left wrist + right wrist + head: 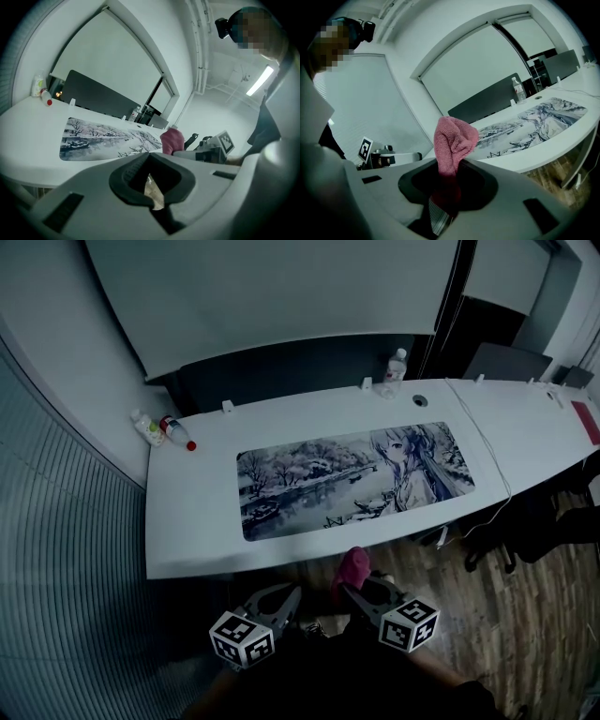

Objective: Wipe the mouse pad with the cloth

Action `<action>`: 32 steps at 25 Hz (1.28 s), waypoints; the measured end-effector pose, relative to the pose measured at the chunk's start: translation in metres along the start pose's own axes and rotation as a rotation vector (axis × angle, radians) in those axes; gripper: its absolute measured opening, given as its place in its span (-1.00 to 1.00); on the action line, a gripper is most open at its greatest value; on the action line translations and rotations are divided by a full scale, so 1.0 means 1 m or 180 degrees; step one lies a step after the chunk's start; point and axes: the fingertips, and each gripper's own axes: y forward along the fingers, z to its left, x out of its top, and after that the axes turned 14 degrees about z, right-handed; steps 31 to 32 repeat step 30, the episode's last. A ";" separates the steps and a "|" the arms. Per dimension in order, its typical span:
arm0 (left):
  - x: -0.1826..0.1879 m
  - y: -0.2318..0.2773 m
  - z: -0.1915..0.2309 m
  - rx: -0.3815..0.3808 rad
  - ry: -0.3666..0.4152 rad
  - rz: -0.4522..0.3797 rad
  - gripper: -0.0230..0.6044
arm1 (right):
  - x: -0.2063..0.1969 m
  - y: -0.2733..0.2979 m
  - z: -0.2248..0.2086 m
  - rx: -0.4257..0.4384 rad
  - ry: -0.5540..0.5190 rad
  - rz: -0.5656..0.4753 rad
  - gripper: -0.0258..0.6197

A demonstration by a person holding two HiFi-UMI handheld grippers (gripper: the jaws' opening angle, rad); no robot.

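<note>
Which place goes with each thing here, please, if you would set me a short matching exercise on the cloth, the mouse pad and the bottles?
Things:
1. cloth
2. mouse pad
3. clear bottle
4. two small bottles

Places:
A. at the far left corner of the table
B. clamped in the right gripper
C. lying flat in the middle of the table
D. upright at the table's far edge

Pairs: 1-B, 2-C, 3-D, 4-A.
</note>
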 end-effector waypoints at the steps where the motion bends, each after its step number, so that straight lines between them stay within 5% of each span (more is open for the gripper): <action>1: 0.000 -0.002 0.000 0.0000 -0.0009 -0.0012 -0.91 | -0.001 0.001 0.002 0.0003 -0.0008 0.0016 -0.57; 32: -0.010 0.007 -0.032 -0.0142 0.0117 0.0014 -0.91 | -0.018 -0.022 0.009 -0.0043 -0.0129 0.0056 -0.57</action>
